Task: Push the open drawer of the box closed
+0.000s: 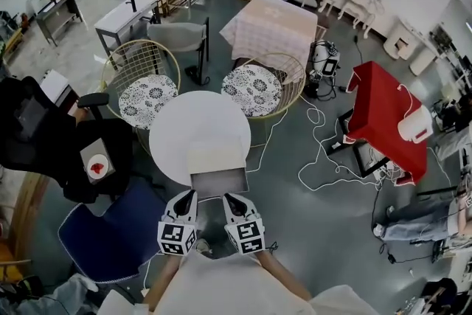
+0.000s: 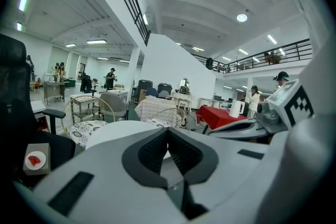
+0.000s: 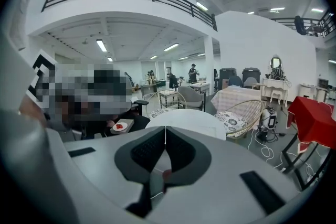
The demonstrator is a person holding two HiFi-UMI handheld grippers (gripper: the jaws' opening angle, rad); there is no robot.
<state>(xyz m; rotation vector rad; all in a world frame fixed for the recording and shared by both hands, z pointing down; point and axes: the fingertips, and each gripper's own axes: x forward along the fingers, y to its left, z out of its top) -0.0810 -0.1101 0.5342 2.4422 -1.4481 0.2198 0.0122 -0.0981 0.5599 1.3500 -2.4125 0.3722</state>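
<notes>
A cream box (image 1: 216, 156) sits at the near edge of the round white table (image 1: 177, 125). Its grey drawer (image 1: 219, 181) is pulled out toward me. Both grippers hover just short of the drawer's front, side by side. The left gripper (image 1: 189, 196) is level with the drawer's left corner, and its jaws meet at the tips with nothing between them (image 2: 168, 131). The right gripper (image 1: 229, 199) is near the drawer's right half, its jaws also closed and empty (image 3: 165, 128). The table top (image 3: 189, 118) shows beyond the right jaws.
Two wicker chairs with patterned cushions (image 1: 146, 94) (image 1: 255, 88) stand behind the table. A blue chair (image 1: 110, 236) and a black office chair (image 1: 44, 136) are at the left, beside a small stand with a plate (image 1: 97, 167). A red table (image 1: 383, 118) and floor cables (image 1: 324, 158) lie to the right.
</notes>
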